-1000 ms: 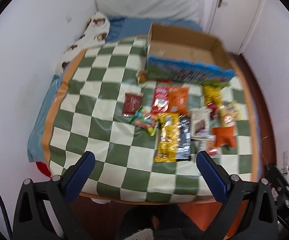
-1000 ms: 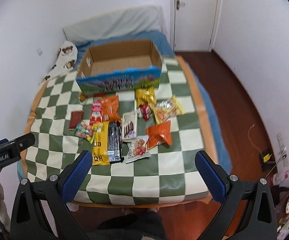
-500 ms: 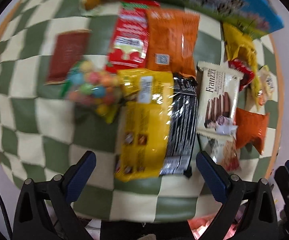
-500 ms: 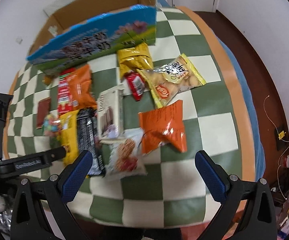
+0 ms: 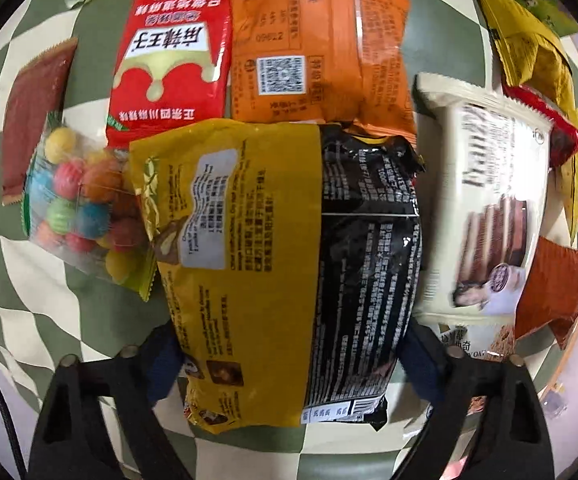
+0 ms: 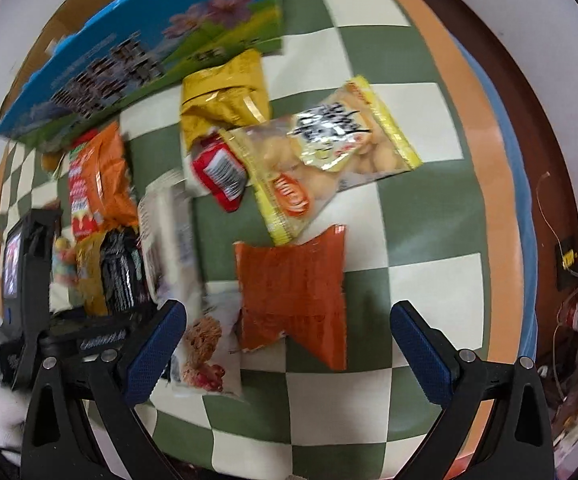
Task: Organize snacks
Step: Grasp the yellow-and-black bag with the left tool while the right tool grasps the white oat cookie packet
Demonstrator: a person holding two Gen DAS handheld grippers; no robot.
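Left wrist view puts your left gripper [image 5: 289, 364] spread wide, straddling the yellow-and-black packet [image 5: 285, 248] without pinching it, so closing should catch both edges. Your right gripper [image 6: 289, 344] hangs wide open and empty above the orange pouch [image 6: 293, 292]. The open box [image 6: 141, 52] waits beyond the snacks.

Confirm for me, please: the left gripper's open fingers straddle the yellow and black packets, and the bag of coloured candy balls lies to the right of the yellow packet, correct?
Not quite. In the left wrist view the left gripper does straddle the yellow packet and the black packet, fingers open, but the bag of coloured candy balls lies to the left of the yellow packet, not the right.
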